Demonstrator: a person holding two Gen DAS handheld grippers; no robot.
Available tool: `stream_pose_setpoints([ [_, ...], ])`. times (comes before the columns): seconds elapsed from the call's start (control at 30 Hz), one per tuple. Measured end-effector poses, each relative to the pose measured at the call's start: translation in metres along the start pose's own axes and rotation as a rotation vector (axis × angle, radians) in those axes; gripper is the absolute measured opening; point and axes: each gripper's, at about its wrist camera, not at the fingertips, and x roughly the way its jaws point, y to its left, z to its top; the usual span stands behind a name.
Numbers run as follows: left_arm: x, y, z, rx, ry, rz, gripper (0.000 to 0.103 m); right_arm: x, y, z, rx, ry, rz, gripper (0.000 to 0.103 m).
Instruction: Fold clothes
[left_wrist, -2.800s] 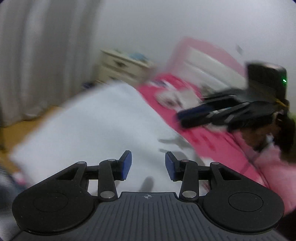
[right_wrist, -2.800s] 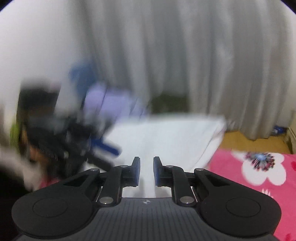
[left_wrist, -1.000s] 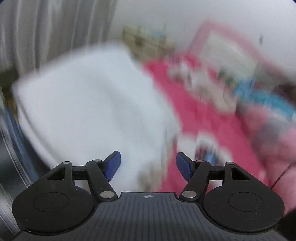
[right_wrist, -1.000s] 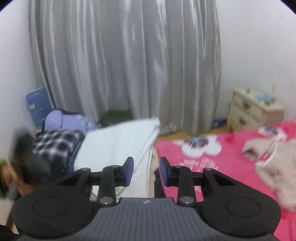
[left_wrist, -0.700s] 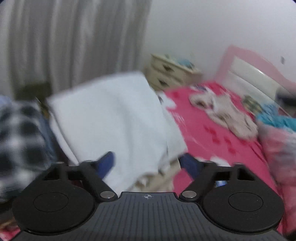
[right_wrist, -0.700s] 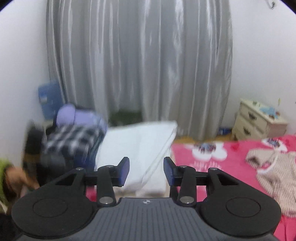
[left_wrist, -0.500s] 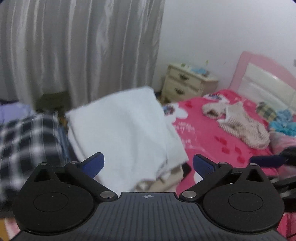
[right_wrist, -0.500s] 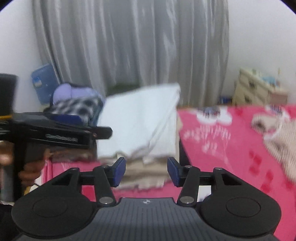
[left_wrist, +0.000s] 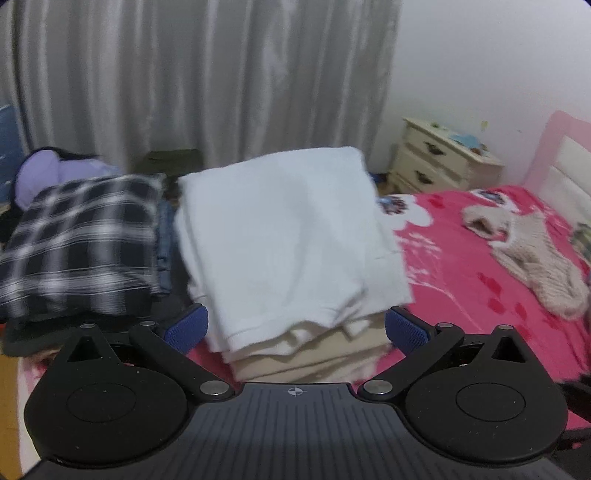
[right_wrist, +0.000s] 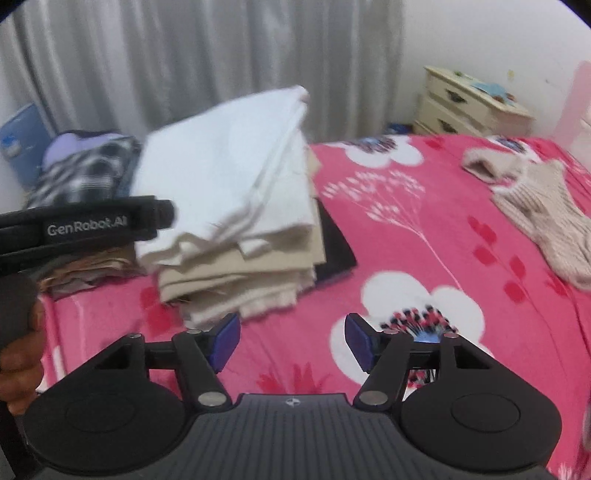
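A folded white garment (left_wrist: 284, 236) lies on top of a stack of folded clothes (right_wrist: 243, 280) at the corner of a bed covered by a pink floral blanket (right_wrist: 424, 258). Under the white garment the stack shows beige and cream layers, and a dark piece sticks out from beneath it on the side toward the middle of the bed. Nothing grips the white garment.

The left gripper (left_wrist: 293, 328) hangs in front of the stack with its jaws spread wide; its blue pads (left_wrist: 186, 328) stand to either side of the stack's near edge, and the blurred frame does not show them touching the cloth. From the right wrist view, part of this gripper's black body, with white lettering on it, reaches in beside the stack, held by a hand (right_wrist: 18, 354) at the frame's edge.

The right gripper (right_wrist: 291, 341) hovers over the blanket just in front of the stack; its jaws are opening, with only blanket showing between them.

Beside the stack, on the side away from the middle of the bed, sits a second pile topped by a black-and-white plaid garment (left_wrist: 81, 243), with a lilac bundle (left_wrist: 48, 170) behind it. Well apart from the stack, farther across the blanket, lies an unfolded beige knitted sweater (right_wrist: 543, 214). Behind the stack hang grey curtains (left_wrist: 184, 74), and beyond the bed's far side stands a cream nightstand (left_wrist: 439, 162) against the white wall.
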Motion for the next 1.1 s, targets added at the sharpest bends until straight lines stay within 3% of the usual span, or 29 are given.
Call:
stream_pose_setpoints([
  [0.2,0.019,0.016,-0.014,-0.039,0.102,0.075,0.103,0.007,0.022,-0.009,-0.069,0.001,-0.06,0.069],
  [0.5,0.021,0.014,-0.022,0.009,0.103,0.122,0.103,0.008,0.031,-0.011,-0.135,0.005,-0.082,0.071],
  [0.97,0.027,0.017,-0.023,0.016,0.143,0.104,0.102,0.012,0.036,-0.012,-0.169,0.026,-0.073,0.076],
  [1.1,0.024,0.015,-0.022,0.02,0.123,0.095,0.102,0.013,0.037,-0.014,-0.176,0.036,-0.068,0.076],
])
